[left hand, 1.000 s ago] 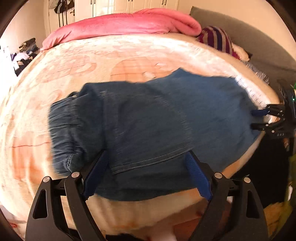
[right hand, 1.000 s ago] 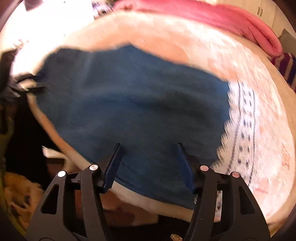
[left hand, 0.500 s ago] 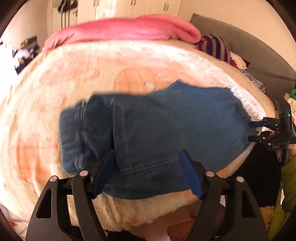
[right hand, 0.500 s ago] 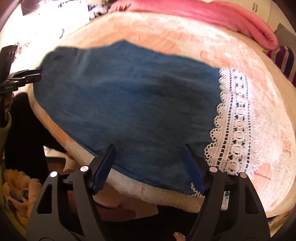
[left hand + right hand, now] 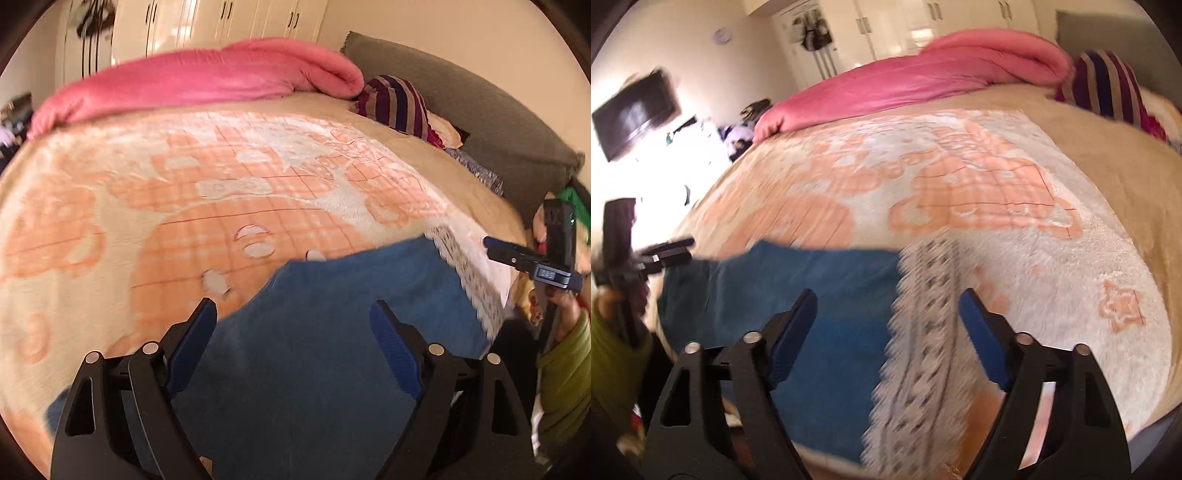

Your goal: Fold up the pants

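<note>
Blue denim pants (image 5: pixel 332 350) lie flat along the near edge of the bed, also seen in the right wrist view (image 5: pixel 827 295). A white lace band (image 5: pixel 923 332) borders their right end. My left gripper (image 5: pixel 291 310) hovers above the denim. Its jaws are opening, and the pads press on nothing. My right gripper (image 5: pixel 886 299) is open above the lace band and the denim's end, holding nothing. Each gripper shows in the other's view: the right one (image 5: pixel 495 251) at the far right, the left one (image 5: pixel 676 249) at the far left.
A peach and white blanket (image 5: pixel 221 184) covers the bed. A rolled pink duvet (image 5: pixel 203 77) and a striped pillow (image 5: pixel 399 103) lie at the far side by a grey headboard (image 5: pixel 480 110). A green sleeve (image 5: pixel 565 369) is at the right. White wardrobes stand behind.
Both grippers have risen and pulled back from the pants, which now sit lower in each view. The waistband end has left the left wrist view. The left jaws stand slightly wider.
</note>
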Available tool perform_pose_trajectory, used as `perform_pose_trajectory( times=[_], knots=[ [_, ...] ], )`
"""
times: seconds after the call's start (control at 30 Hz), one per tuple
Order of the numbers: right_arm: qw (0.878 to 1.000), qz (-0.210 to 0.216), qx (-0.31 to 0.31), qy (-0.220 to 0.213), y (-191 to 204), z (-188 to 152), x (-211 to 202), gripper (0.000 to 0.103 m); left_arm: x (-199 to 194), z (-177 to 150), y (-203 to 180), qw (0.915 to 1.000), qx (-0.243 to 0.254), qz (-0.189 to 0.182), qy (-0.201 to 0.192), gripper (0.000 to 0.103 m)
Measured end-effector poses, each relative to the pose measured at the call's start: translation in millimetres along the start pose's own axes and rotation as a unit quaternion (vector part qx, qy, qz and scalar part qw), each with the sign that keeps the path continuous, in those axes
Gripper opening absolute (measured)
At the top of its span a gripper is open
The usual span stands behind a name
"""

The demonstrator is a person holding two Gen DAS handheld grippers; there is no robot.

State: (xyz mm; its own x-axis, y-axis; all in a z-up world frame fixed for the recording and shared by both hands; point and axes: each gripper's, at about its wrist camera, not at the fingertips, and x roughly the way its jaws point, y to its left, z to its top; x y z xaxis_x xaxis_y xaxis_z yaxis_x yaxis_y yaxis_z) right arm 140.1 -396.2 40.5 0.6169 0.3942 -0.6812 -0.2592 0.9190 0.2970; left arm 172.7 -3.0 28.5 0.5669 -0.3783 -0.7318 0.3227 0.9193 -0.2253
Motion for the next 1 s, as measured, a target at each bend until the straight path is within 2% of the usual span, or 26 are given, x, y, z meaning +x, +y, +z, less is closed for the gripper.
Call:
perform_pose_trajectory(
  times=[0.07,0.17,0.27,0.33,0.43,0.5,0.53,0.6,0.63,0.7,0.77,0.8,0.83,0.9,1.0],
  knots=[
    [1.000,-0.001,0.026,0.017,-21,14,19,0.062,18,5,3,0.9999,-0.011,0.002,0.010,0.084],
    [0.998,-0.028,0.027,0.049,-36,23,48,0.052,39,13,10,0.9995,-0.022,-0.009,0.019,0.083],
    [0.996,-0.004,0.049,0.071,-50,21,72,0.044,59,16,18,0.9985,-0.038,-0.019,0.033,0.082],
    [0.996,0.004,0.041,0.075,-49,20,83,0.043,69,15,21,0.9980,-0.041,-0.027,0.039,0.080],
    [0.996,0.038,0.040,0.077,-46,17,93,0.035,85,9,27,0.9968,-0.053,-0.037,0.047,0.079],
    [0.996,0.033,0.026,0.081,-40,14,96,0.034,92,4,29,0.9963,-0.056,-0.042,0.050,0.076],
    [0.996,0.030,0.019,0.080,-39,14,95,0.034,94,2,29,0.9966,-0.056,-0.039,0.046,0.073],
    [0.996,0.034,0.024,0.075,-39,13,92,0.029,94,0,28,0.9974,-0.052,-0.028,0.041,0.060],
    [0.997,0.036,0.024,0.068,-37,11,88,0.025,93,0,28,0.9973,-0.051,-0.034,0.040,0.056],
    [0.998,0.030,0.016,0.057,-33,8,83,0.021,94,0,28,0.9955,-0.055,-0.064,0.043,0.031],
    [0.999,0.011,-0.011,0.040,-21,7,74,0.017,99,-1,26,0.9936,-0.057,-0.084,0.049,0.027],
    [0.999,-0.003,-0.028,0.031,-15,7,70,0.016,100,-1,24,0.9936,-0.054,-0.086,0.050,0.017],
    [0.999,-0.016,-0.045,0.023,-9,7,67,0.015,100,-1,22,0.9936,-0.051,-0.089,0.048,0.012],
    [0.996,-0.045,-0.076,0.009,2,7,62,0.014,94,1,19,0.9946,-0.048,-0.087,0.031,0.012],
    [0.990,-0.095,-0.107,-0.006,11,13,57,0.013,77,8,9,0.9978,-0.015,-0.065,-0.005,0.011]
  ],
)
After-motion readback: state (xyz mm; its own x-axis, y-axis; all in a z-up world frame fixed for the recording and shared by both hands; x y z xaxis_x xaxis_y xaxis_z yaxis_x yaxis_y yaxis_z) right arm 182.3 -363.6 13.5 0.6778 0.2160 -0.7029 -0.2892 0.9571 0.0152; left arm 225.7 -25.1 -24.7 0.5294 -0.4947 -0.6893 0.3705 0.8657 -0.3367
